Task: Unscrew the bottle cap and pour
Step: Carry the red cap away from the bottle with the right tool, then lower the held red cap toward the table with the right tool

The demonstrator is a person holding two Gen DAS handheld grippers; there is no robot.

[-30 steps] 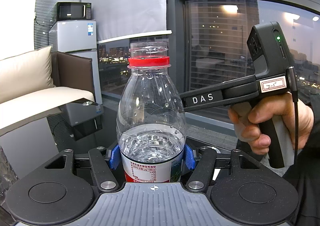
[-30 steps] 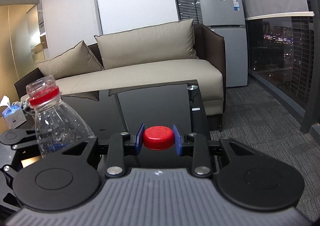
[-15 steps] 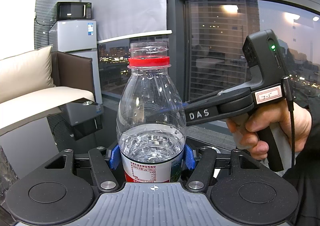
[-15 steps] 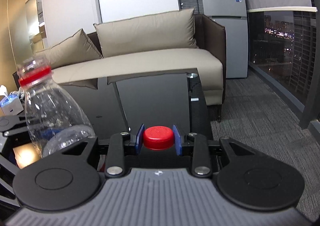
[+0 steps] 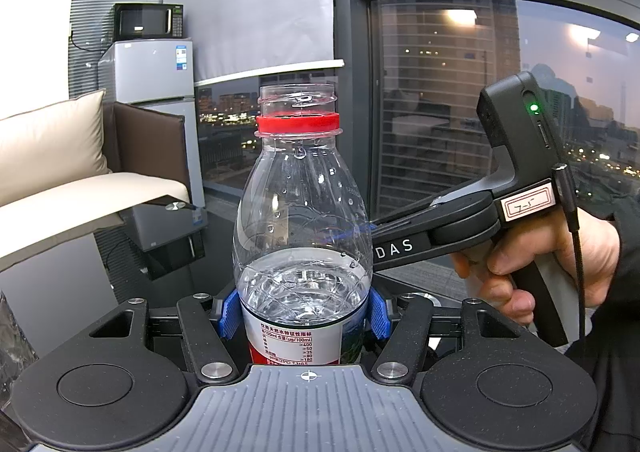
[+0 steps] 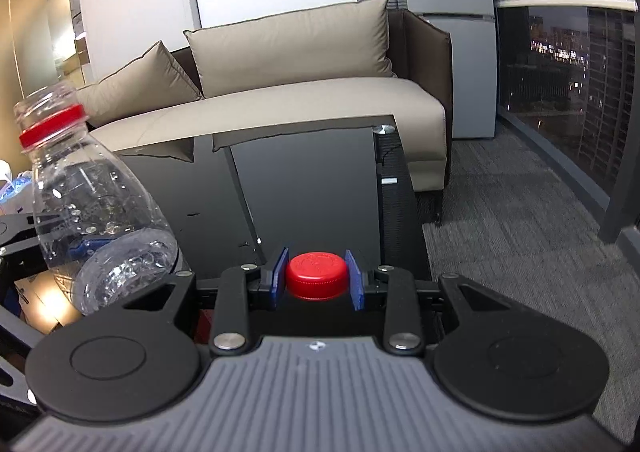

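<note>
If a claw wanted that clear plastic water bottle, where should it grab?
Around the labelled lower body of the clear plastic water bottle, coming in level from the side, as the left claw does now. That part is straight and widest; the shoulder above tapers. Its blue pads press opposite sides.

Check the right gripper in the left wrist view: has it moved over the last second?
Yes. Against the window frame, the right gripper has dropped lower, its arm now passing behind the bottle.

Black tongs w/ blue pads, bare hand, dark sleeve
</note>
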